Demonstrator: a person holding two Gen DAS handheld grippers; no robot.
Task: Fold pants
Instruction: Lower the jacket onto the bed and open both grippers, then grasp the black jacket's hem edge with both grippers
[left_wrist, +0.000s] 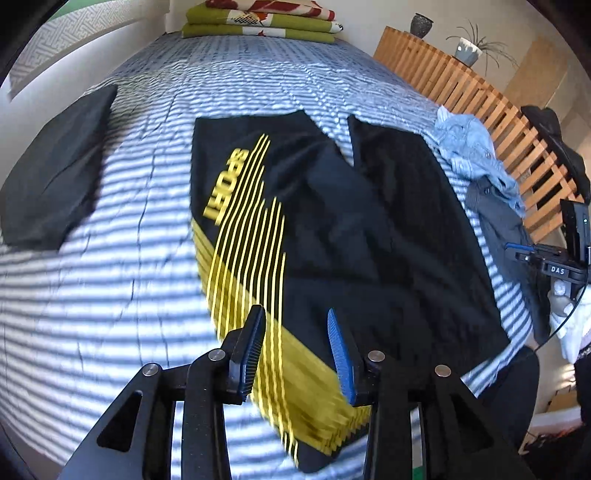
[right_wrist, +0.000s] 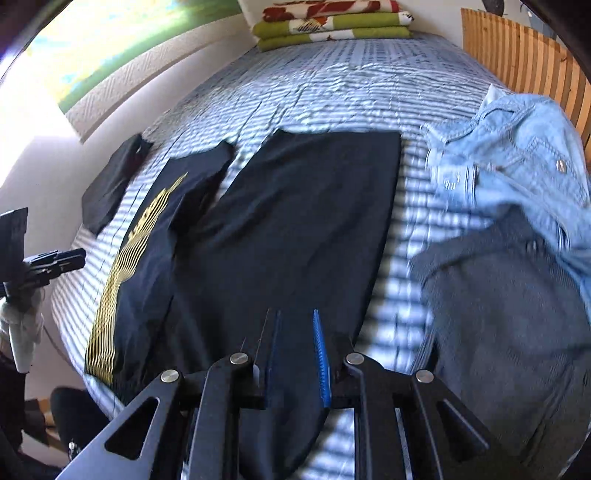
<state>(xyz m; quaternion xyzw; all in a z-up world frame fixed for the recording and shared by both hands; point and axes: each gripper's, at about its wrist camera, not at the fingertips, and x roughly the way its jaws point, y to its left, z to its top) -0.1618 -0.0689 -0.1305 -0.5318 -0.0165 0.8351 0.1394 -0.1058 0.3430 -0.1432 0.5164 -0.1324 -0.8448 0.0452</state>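
Note:
Black pants (left_wrist: 351, 229) with yellow stripes and yellow lettering lie spread flat on the striped bed cover (left_wrist: 92, 295), both legs pointing away from me. My left gripper (left_wrist: 295, 314) hovers open over the yellow-striped side near the waist end, with nothing between its fingers. In the right wrist view the pants (right_wrist: 295, 221) fill the middle, plain black leg on the right. My right gripper (right_wrist: 297, 321) is open with a narrower gap, just above the near edge of that leg. Whether its fingers touch the cloth is unclear.
A folded black garment (left_wrist: 55, 177) lies at the left. A light denim jacket (right_wrist: 517, 155) and a grey garment (right_wrist: 509, 314) are piled at the right, beside a wooden slatted board (left_wrist: 461, 85). Folded green-and-red blankets (right_wrist: 332, 26) sit at the far end.

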